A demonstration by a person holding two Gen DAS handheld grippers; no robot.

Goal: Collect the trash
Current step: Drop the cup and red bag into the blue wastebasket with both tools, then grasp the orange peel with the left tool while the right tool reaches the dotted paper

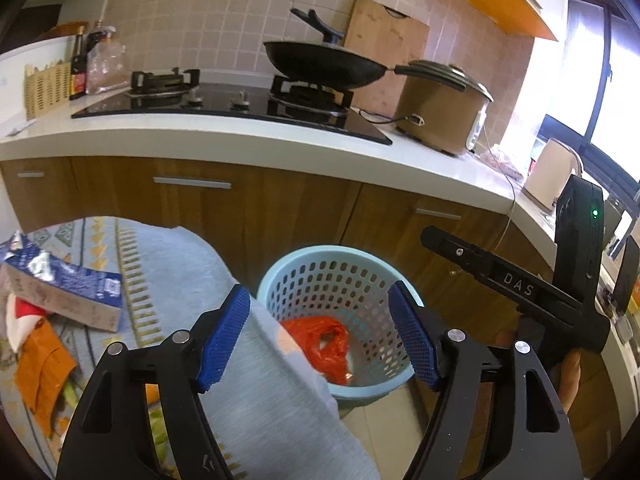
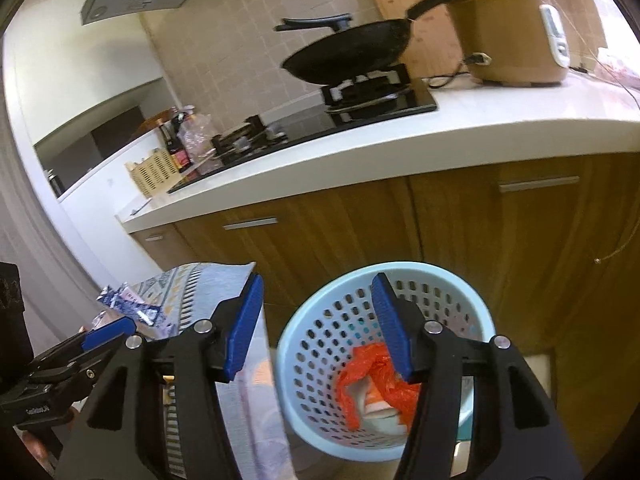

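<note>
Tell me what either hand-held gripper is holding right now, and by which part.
Nothing: the left hand-held gripper and right hand-held gripper are both open and empty.

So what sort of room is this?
A home kitchen, almost certainly: a gas hob with a wok on it, a rice cooker on the counter, and wood cabinets below.

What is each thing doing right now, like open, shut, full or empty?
Left gripper: jaws open, nothing held.
Right gripper: jaws open, nothing held.
Bin: upright, orange bag inside.
Cooker: lid on, plugged in.
Pan: on burner, looks empty.
Carton: torn open, lying on cloth.
</note>
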